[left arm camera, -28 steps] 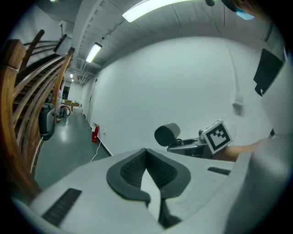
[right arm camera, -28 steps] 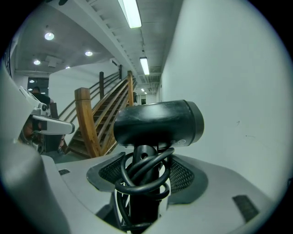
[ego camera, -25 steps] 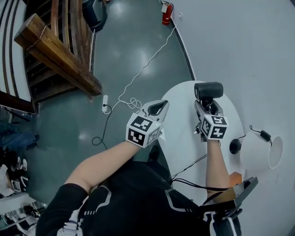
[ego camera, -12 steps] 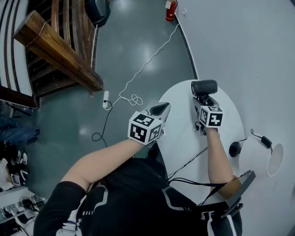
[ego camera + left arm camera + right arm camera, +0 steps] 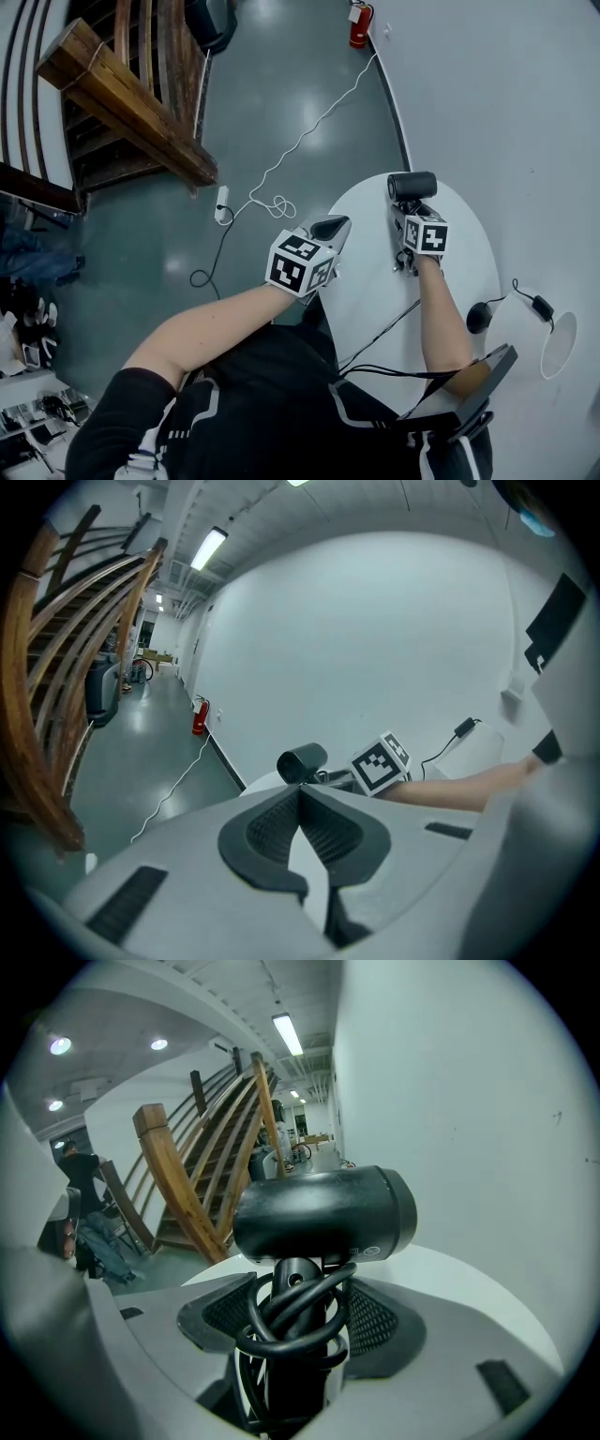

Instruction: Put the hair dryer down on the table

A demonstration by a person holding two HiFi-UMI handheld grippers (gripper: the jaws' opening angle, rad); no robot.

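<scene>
A black hair dryer (image 5: 412,186) with its cord wound round the handle is held over the far part of the round white table (image 5: 375,281). My right gripper (image 5: 409,208) is shut on its handle; in the right gripper view the barrel (image 5: 323,1213) lies crosswise above the jaws, the coiled cord (image 5: 291,1321) between them. My left gripper (image 5: 328,227) hovers at the table's left edge, shut, with nothing in it. The left gripper view shows its pads (image 5: 330,832) meeting at the tips and the hair dryer (image 5: 302,762) beyond.
A white cable (image 5: 281,178) and power strip (image 5: 223,202) lie on the grey floor left of the table. A wooden staircase (image 5: 131,103) rises at the upper left. A fire extinguisher (image 5: 360,23) stands by the white wall. A black plug (image 5: 478,317) and white cone (image 5: 553,337) sit at the right.
The right gripper has carried the hair dryer a little farther out over the table and it looks lower. The left gripper has shifted slightly right, staying shut.
</scene>
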